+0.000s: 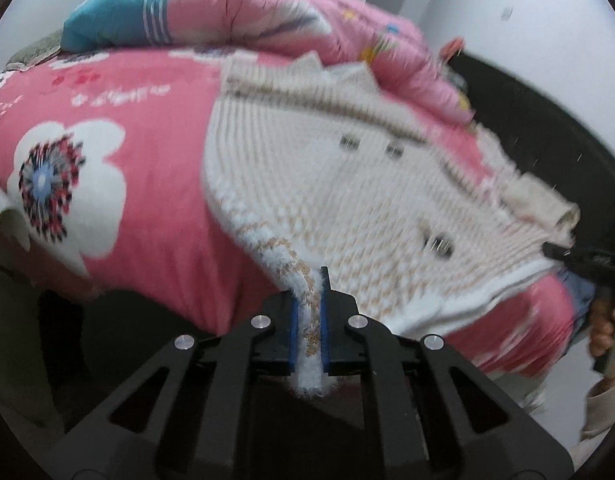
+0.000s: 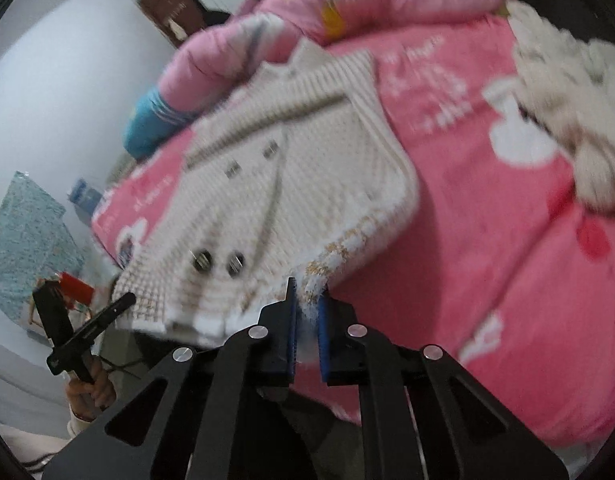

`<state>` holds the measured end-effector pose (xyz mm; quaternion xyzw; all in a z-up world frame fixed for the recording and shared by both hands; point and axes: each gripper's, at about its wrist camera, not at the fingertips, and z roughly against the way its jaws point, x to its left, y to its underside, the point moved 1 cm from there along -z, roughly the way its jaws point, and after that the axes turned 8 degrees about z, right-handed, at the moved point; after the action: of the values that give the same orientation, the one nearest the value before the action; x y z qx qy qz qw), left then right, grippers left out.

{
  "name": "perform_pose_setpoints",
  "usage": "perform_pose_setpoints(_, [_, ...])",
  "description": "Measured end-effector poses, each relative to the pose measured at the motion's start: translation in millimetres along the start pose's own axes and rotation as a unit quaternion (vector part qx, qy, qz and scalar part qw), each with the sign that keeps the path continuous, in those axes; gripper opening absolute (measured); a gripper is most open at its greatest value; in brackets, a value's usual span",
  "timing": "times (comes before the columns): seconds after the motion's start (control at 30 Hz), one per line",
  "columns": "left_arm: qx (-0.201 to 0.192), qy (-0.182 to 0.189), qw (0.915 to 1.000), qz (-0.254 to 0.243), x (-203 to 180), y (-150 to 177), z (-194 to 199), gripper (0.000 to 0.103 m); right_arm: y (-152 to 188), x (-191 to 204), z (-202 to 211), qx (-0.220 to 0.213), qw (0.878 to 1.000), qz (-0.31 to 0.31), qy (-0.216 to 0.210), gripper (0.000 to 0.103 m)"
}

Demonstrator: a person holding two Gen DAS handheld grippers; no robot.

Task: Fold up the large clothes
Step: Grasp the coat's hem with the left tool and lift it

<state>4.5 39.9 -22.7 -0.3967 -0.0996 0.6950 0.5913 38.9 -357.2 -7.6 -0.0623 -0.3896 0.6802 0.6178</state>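
**Both claws clamped on the cardigan's hem, ready for the fold**

A cream knitted cardigan lies spread, button side up, on the pink flowered bedspread of a bed. Its collar points toward the rumpled pink quilt heaped at the far side of the bed, and its fuzzy white hem hangs nearest the person.

The left claw is pinched together on the hem's one corner, a strip of white fluff squeezed between its blue pads. The right claw is clamped the same way on the opposite corner of that hem. In the left wrist view the right claw shows at the cardigan's far edge, a hand beneath it.

Holding the two bottom corners level keeps the hem stretched taut, so the knit should not sag or bunch when lifted. The likely step is carrying the hem toward the collar to halve the cardigan.

A second pale fluffy garment lies beyond the cardigan, near the quilt, untouched.
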Motion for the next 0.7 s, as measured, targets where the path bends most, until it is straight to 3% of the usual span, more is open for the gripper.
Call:
perform_pose_setpoints(0.17, [-0.034,0.026,0.999,0.013,-7.4,-45.8,4.3,0.008,-41.2,-8.2,-8.8,-0.048,0.998,-0.021,-0.025,0.008])
perform_pose_setpoints(0.4, [-0.051,0.007,0.9986,0.009,-2.6,-116.5,-33.6,0.008,-109.1,-29.8,-48.9,-0.094,0.993,-0.052,-0.043,0.009])
perform_pose_setpoints(0.53, [-0.033,-0.015,0.9992,0.017,13.9,-151.7,-77.3,0.008,-139.5,-45.2,-80.9,-0.094,0.993,-0.065,-0.037,0.009])
perform_pose_setpoints(0.7, [0.009,-0.025,0.9983,0.052,47.9,-171.5,-128.0,0.012,-156.6,-73.5,-132.9,-0.072,0.993,-0.091,-0.024,0.009])
